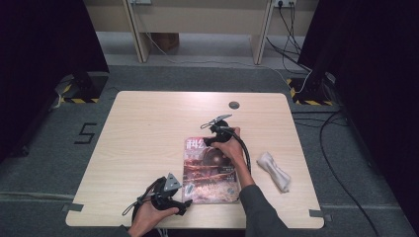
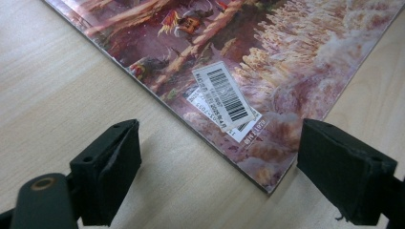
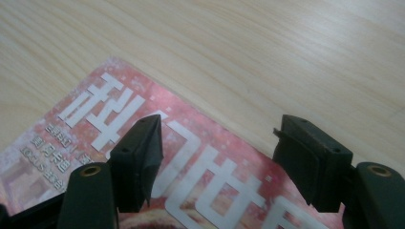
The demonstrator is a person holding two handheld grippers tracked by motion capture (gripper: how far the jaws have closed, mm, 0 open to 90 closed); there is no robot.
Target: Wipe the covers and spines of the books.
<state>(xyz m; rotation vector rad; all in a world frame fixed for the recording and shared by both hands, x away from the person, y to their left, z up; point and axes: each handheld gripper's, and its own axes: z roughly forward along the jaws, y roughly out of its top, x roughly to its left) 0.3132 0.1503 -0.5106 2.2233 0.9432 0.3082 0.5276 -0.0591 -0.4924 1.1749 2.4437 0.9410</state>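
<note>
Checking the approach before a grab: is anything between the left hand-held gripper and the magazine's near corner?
Nothing visible. The left hand-held gripper is open, with only bare table between it and the magazine corner; the cloth lies off to the magazine's right.

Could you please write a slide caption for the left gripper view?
Open hand-held gripper poised at the corner of a magazine with a barcode sticker, lying on a wooden table.

I see my left gripper (image 2: 217,179) with jaws wide apart, low over the desk (image 2: 57,86); the magazine (image 2: 267,62) corner lies between them, barcode label (image 2: 224,95) at 12 o'clock.
</note>
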